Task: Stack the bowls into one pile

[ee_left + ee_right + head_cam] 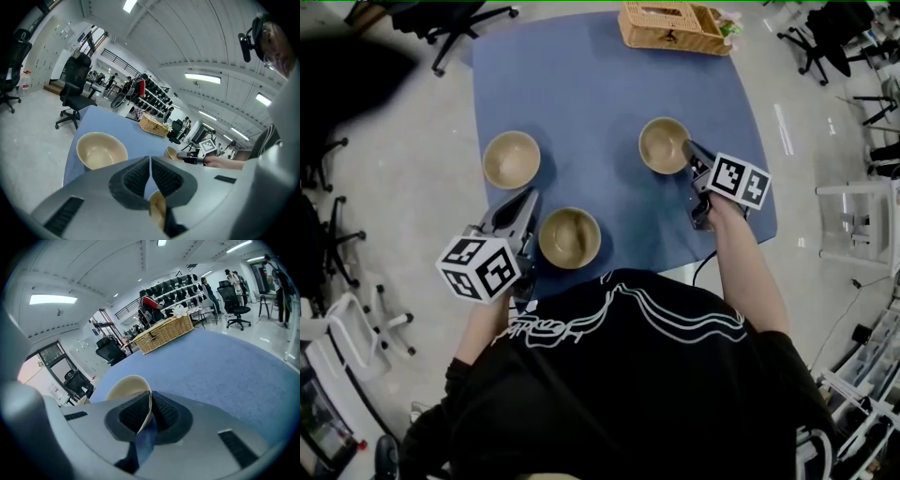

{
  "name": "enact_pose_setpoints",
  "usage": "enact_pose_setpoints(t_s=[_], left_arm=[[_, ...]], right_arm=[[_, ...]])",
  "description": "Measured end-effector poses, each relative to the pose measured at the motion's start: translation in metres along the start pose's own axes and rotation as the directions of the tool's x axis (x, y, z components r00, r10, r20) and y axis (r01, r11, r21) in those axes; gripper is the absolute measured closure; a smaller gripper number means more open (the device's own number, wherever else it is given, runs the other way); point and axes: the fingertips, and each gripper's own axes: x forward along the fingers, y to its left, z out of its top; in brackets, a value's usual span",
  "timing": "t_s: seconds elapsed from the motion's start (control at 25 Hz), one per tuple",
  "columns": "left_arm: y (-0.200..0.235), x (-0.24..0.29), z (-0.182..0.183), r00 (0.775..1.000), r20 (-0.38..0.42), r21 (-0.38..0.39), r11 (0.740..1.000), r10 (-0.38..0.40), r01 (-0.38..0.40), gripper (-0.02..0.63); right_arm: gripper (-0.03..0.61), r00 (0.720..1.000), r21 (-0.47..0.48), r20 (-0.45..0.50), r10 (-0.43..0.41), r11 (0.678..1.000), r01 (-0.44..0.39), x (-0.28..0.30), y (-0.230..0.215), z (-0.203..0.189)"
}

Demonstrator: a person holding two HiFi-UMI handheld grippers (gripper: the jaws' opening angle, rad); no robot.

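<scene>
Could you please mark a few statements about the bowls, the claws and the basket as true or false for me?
1. Three bowls stand apart, unstacked, on the blue table: the left bowl, the near bowl and the right bowl. True.
2. The right claw is shut on the right bowl's rim. True.
3. The left claw grips the near bowl. False: its jaws are together with nothing between them.
4. The wicker basket stands between the bowls. False: it sits at the table's far edge, beyond all three.
</scene>
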Motion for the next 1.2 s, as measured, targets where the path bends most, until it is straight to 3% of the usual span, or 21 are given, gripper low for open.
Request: enact_pose_setpoints(t_s=[0.28, 1.2], left_arm=[[0.01, -0.019, 0.008, 1.0, 0.015, 0.007, 1.0, 0.018, -0.018, 0.581], [0.072, -0.126, 0.056, 0.999, 0.001, 0.041, 0.998, 0.054, -0.054, 0.58]], right_arm=[[0.538, 0.999, 0.005, 0.019, 0.034, 0.999, -0.034, -0.003, 0.025, 0.006], [0.538, 0.986, -0.003, 0.031, 0.163, 0.987, -0.163, 0.016, 0.197, -0.011]])
